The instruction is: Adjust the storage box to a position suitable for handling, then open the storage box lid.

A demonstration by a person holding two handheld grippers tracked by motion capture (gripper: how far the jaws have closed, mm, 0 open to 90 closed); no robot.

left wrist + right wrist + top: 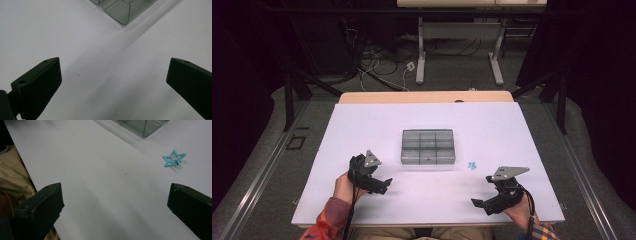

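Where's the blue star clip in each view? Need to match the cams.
High view: blue star clip lies on the white table, just right of the compartment tray, ahead of the right gripper.
Left gripper view: not in frame; tray corner at top.
Right gripper view: upper right, beyond the open jaws.
Shared landmark: the tray.

Bright white table [362,200], dark surroundings, soft shadows, slight blur
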